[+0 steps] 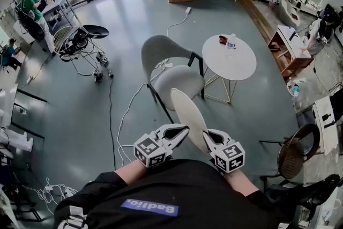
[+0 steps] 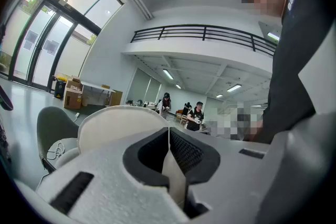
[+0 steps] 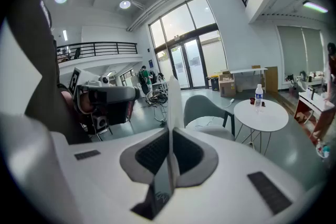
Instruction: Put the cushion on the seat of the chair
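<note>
A flat, oval, cream cushion [image 1: 187, 112] hangs tilted on edge in front of me, just this side of the grey shell chair [image 1: 170, 67], whose pale seat [image 1: 179, 80] is bare. My left gripper [image 1: 184, 130] is shut on the cushion's near left edge and my right gripper [image 1: 206, 135] is shut on its near right edge. In the left gripper view the cushion [image 2: 118, 123] rises broad beyond the closed left gripper [image 2: 169, 131], with the chair [image 2: 52, 126] behind. In the right gripper view the cushion [image 3: 174, 105] shows edge-on, pinched in the right gripper [image 3: 171, 131].
A round white table [image 1: 236, 64] with a water bottle [image 1: 231, 41] stands right of the chair. White and black cables [image 1: 120, 115] trail over the floor to its left. A cart with wires [image 1: 80, 40] is far left, and a wicker chair [image 1: 295, 153] near right.
</note>
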